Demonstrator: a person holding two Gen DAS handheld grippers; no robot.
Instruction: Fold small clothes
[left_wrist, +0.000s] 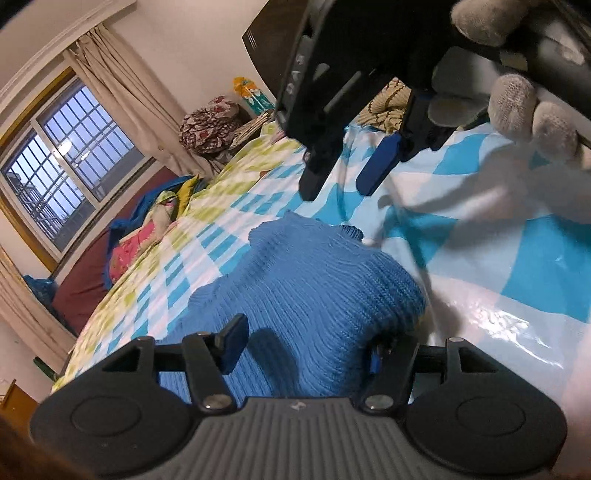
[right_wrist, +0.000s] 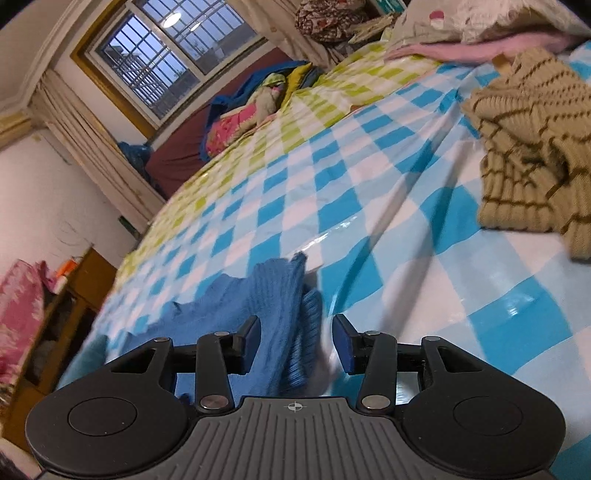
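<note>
A blue ribbed knit garment (left_wrist: 306, 280) lies bunched on the checkered sheet (left_wrist: 498, 243). My left gripper (left_wrist: 306, 347) stands open low over its near part. The cloth bulges up between the jaws and hides the right fingertip, while the left fingertip (left_wrist: 234, 341) stands clear of the knit. In the right wrist view a fold of the same blue garment (right_wrist: 280, 306) lies between the jaws of my right gripper (right_wrist: 297, 345), which is open with a gap at the right pad (right_wrist: 343, 347). From the left wrist view, the right gripper (left_wrist: 343, 181) hangs just beyond the garment's far edge, held by a grey-gloved hand (left_wrist: 517, 103).
A beige knit garment with dark stripes (right_wrist: 528, 158) lies crumpled at the right of the sheet. Pink and blue bedding (right_wrist: 236, 122) is piled along the far side under the window (right_wrist: 170, 55). A wooden cabinet (right_wrist: 74, 295) stands at the left beside the bed.
</note>
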